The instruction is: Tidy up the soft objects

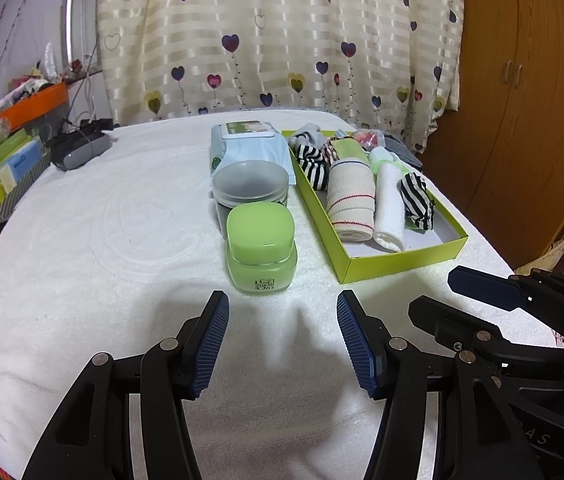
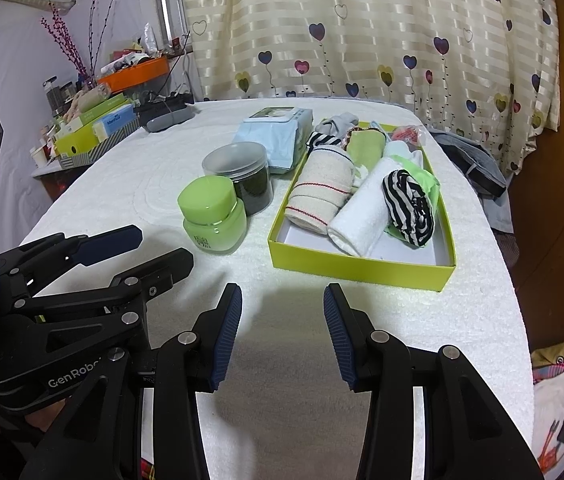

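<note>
Lime-green cardboard is forming the shallow box (image 2: 362, 268) that is holding the soft things, sitting at about one o'clock from the right gripper (image 2: 283, 334) on the white towelling table cover (image 2: 290, 360); inside it a cream rolled cloth with red stripes (image 2: 320, 192), a white rolled towel (image 2: 362, 220) and a black-and-white striped bundle (image 2: 410, 208) are lying side by side, with more small pieces crowding the far end; both grippers are hanging released and empty, jaws standing apart over bare cover, the left gripper (image 1: 283, 344) pointing toward twelve o'clock at the green jar (image 1: 260, 254); judging from this, the sorting is looking close to finished; the likeliest trouble is a reach toward the box clipping the green jar or the dark jar with the clear lid (image 2: 244, 176) just behind it, since both are standing near the box's left wall and could be tipping or sliding; the light box could also be skating on the cover if a jaw is pushing its wall; a pinch on one roll could be dragging its neighbour out, as they are touching; the far end of the box is jumbled and hard to read, the pale blue wipes pack (image 2: 278, 136) is partly hiding behind the jars, and the grey cloth (image 2: 470, 160) at two o'clock beyond the table edge is running off behind it
</note>
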The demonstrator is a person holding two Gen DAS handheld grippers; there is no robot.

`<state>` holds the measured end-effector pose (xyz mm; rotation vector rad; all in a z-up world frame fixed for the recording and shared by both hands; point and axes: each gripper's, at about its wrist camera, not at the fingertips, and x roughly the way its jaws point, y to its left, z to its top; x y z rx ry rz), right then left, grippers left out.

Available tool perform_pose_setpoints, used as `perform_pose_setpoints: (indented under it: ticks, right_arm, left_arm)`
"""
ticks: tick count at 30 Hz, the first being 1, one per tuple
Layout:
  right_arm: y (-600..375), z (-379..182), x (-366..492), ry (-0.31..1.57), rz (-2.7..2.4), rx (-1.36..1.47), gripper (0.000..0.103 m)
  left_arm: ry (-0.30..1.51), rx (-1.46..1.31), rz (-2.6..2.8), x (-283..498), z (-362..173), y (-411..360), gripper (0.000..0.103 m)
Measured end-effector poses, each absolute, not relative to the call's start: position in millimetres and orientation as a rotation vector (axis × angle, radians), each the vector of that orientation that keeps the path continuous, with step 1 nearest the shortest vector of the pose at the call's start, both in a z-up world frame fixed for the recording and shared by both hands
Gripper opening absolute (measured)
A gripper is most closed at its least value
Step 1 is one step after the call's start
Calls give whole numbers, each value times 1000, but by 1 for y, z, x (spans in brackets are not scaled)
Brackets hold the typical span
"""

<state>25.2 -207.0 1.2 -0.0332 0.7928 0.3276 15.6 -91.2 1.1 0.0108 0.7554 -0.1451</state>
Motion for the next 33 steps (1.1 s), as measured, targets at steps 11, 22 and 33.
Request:
perform_pose_setpoints:
  ticks: [11,22,33]
  right_arm:
    - [-206,0,26,793,327,-32,44]
    - [-206,1,24,796,327,-32,44]
    - [-204,1,22,797,325,-32,44]
  left_arm:
    - [755,11,-144,16,1,-91,56]
    - [757,11,-144,15,1,-91,56]
    - [758,8,-144,14,1,-89,56]
